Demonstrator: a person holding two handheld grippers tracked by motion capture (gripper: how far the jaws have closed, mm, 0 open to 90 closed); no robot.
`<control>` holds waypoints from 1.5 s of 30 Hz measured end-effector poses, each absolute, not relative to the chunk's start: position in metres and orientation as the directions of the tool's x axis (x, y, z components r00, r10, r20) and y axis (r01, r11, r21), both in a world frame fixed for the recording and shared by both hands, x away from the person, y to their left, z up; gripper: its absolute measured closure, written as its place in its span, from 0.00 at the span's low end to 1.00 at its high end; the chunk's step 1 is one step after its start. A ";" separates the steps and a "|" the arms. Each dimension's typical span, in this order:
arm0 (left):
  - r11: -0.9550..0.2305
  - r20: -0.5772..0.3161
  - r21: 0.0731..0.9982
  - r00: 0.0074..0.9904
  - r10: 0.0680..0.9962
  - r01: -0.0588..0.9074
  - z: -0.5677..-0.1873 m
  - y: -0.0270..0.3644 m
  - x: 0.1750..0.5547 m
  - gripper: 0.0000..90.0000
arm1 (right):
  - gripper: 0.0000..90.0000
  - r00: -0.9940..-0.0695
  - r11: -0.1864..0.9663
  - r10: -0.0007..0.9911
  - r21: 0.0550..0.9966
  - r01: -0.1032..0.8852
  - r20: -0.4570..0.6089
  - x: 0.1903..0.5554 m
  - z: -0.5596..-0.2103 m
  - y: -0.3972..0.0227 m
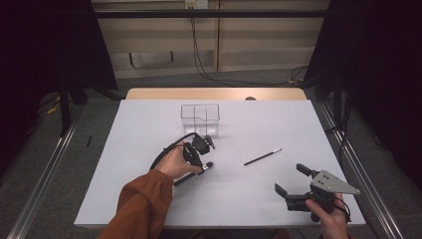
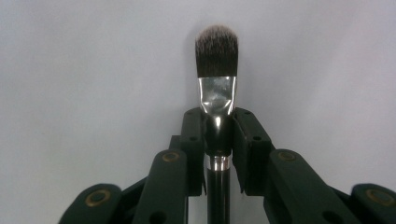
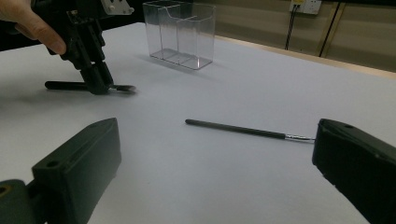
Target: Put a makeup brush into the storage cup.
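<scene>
Makeup brush (image 2: 216, 84) | lying flat, bristles forward | clamped in left gripper (image 2: 217, 119)

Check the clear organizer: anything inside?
The organizer looks empty; its compartments show through the clear walls. Both brushes lie outside: one in the left gripper, a thin one loose.

My left gripper (image 1: 205, 155) is black, its linked jaw arms pinned with brass-coloured rivets and its pads drilled with small holes. A black cable (image 1: 166, 149) loops off its back. My left arm wears a rust-orange sleeve (image 1: 142, 204). My right gripper (image 1: 292, 180) is black too, with blocky pads and a grey three-cornered plate (image 1: 334, 182) on top.
</scene>
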State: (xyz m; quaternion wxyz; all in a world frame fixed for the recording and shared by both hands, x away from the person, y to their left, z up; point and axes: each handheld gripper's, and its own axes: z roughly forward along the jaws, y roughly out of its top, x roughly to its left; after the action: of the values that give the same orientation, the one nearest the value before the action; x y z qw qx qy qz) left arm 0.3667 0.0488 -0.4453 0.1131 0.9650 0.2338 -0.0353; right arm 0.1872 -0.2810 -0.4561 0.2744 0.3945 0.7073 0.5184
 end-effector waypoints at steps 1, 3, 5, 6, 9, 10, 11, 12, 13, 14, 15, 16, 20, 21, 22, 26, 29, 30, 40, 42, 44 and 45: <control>-0.865 -0.121 0.202 0.888 0.443 0.459 -0.445 0.049 0.367 0.84 | 0.01 -0.538 0.151 0.842 0.950 0.274 0.021 0.187 -0.456 -0.281; -0.867 -0.127 0.202 0.890 0.438 0.455 -0.445 0.050 0.367 0.84 | 0.01 -0.538 0.150 0.843 0.950 0.275 0.022 0.187 -0.456 -0.281; -0.862 -0.136 0.216 0.888 0.439 0.459 -0.442 0.051 0.368 0.84 | 0.01 -0.538 0.150 0.843 0.950 0.275 0.023 0.187 -0.456 -0.281; -0.854 -0.139 0.226 0.883 0.449 0.469 -0.442 0.052 0.368 0.84 | 0.01 -0.538 0.149 0.842 0.950 0.275 0.024 0.187 -0.456 -0.281; -0.843 -0.147 0.254 0.880 0.451 0.474 -0.439 0.056 0.369 0.84 | 0.01 -0.537 0.149 0.843 0.950 0.274 0.023 0.187 -0.456 -0.281; -0.835 -0.151 0.269 0.877 0.455 0.480 -0.438 0.058 0.369 0.84 | 0.01 -0.537 0.149 0.843 0.950 0.274 0.023 0.187 -0.456 -0.281; -0.833 -0.151 0.278 0.878 0.454 0.478 -0.436 0.060 0.369 0.84 | 0.01 -0.537 0.149 0.843 0.950 0.274 0.023 0.187 -0.456 -0.281; -0.824 -0.157 0.293 0.874 0.460 0.486 -0.435 0.061 0.368 0.84 | 0.01 -0.537 0.149 0.843 0.950 0.274 0.022 0.187 -0.456 -0.281; -0.824 -0.158 0.299 0.877 0.454 0.481 -0.434 0.062 0.369 0.84 | 0.01 -0.537 0.149 0.843 0.950 0.274 0.023 0.187 -0.456 -0.281; -0.817 -0.156 0.311 0.874 0.460 0.486 -0.432 0.064 0.368 0.84 | 0.01 -0.537 0.149 0.843 0.950 0.274 0.023 0.187 -0.456 -0.281; -0.805 -0.164 0.326 0.868 0.468 0.496 -0.432 0.065 0.368 0.84 | 0.01 -0.536 0.148 0.844 0.950 0.274 0.023 0.187 -0.456 -0.281; -0.801 -0.161 0.335 0.868 0.470 0.496 -0.430 0.067 0.368 0.84 | 0.01 -0.536 0.149 0.844 0.950 0.274 0.023 0.187 -0.456 -0.281; -0.761 -0.160 0.398 0.855 0.493 0.513 -0.425 0.073 0.365 0.84 | 0.01 -0.537 0.149 0.843 0.950 0.274 0.023 0.187 -0.456 -0.281; -0.757 -0.156 0.403 0.854 0.496 0.514 -0.424 0.074 0.364 0.84 | 0.01 -0.537 0.148 0.843 0.950 0.275 0.024 0.187 -0.456 -0.281; -0.747 -0.158 0.415 0.850 0.503 0.520 -0.424 0.076 0.364 0.84 | 0.01 -0.537 0.149 0.843 0.950 0.274 0.023 0.187 -0.456 -0.281; -0.700 -0.174 0.485 0.842 0.511 0.525 -0.419 0.085 0.363 0.84 | 0.01 -0.535 0.147 0.844 0.950 0.274 0.024 0.187 -0.456 -0.281; -0.666 -0.175 0.529 0.836 0.521 0.526 -0.418 0.091 0.360 0.84 | 0.01 -0.534 0.147 0.845 0.950 0.274 0.023 0.187 -0.456 -0.282; -0.655 -0.177 0.543 0.834 0.523 0.526 -0.418 0.093 0.360 0.84 | 0.01 -0.534 0.146 0.845 0.951 0.274 0.024 0.187 -0.456 -0.282; -0.548 -0.193 0.658 0.819 0.541 0.516 -0.420 0.116 0.354 0.84 | 0.01 -0.532 0.148 0.846 0.950 0.274 0.022 0.187 -0.456 -0.281; -0.528 -0.184 0.692 0.827 0.530 0.492 -0.420 0.117 0.352 0.84 | 0.01 -0.530 0.146 0.848 0.950 0.275 0.023 0.187 -0.456 -0.281; -0.522 -0.176 0.705 0.831 0.528 0.480 -0.420 0.118 0.350 0.84 | 0.01 -0.529 0.146 0.848 0.950 0.276 0.024 0.187 -0.456 -0.282; -0.520 -0.170 0.711 0.833 0.527 0.474 -0.420 0.118 0.350 0.84 | 0.01 -0.529 0.146 0.848 0.950 0.275 0.023 0.187 -0.456 -0.281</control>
State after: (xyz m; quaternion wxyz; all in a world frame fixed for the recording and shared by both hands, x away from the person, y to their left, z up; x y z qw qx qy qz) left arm 0.3498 0.1178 -0.4202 0.3970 0.8710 0.2874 0.0332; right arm 0.1873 -0.2815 -0.4561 0.2764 0.3986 0.7046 0.5179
